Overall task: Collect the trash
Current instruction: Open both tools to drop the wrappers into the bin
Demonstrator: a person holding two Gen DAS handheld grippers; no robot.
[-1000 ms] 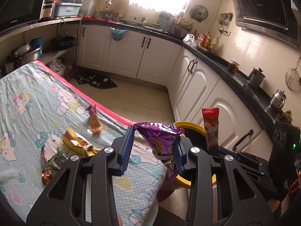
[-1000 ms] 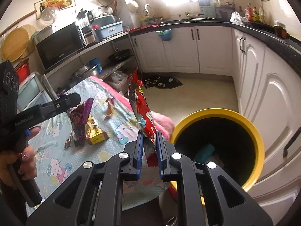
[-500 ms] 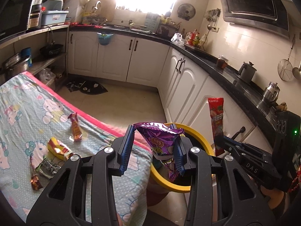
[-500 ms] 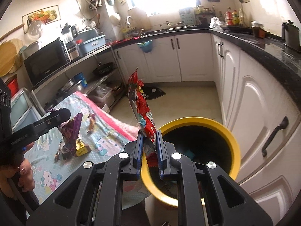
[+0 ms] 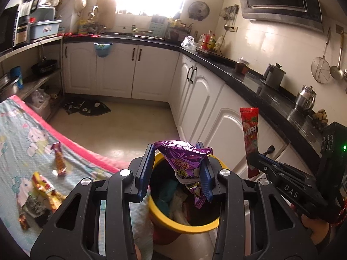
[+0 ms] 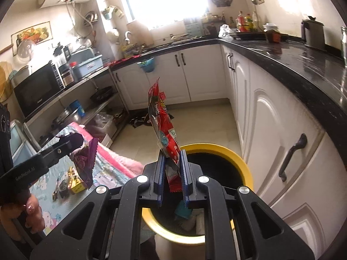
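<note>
Carrying two wrappers, you are hovering over the yellow bin [image 5: 184,225]: your left tool [image 5: 175,171] is gripping the purple snack bag [image 5: 184,162], your right tool [image 6: 171,171] is clamping the red wrapper [image 6: 164,130]. Next, release both above the opening.

Both tools are matte black plastic. The left gripper [image 5: 174,173] has two broad forked arms with triangular cut-outs, four round silver screw heads across the knuckles, and ribbed blue pads lining its fingers [image 5: 144,171]. The right gripper [image 6: 171,173] is built the same, blue pads and four silver screws. At the right edge of the left wrist view its side reads "DAS", with a small green light glowing. At lower left of the right wrist view, "GenRobot.AI" is printed in white. A red beaded bracelet [image 5: 340,213] circles the wrist.
</note>
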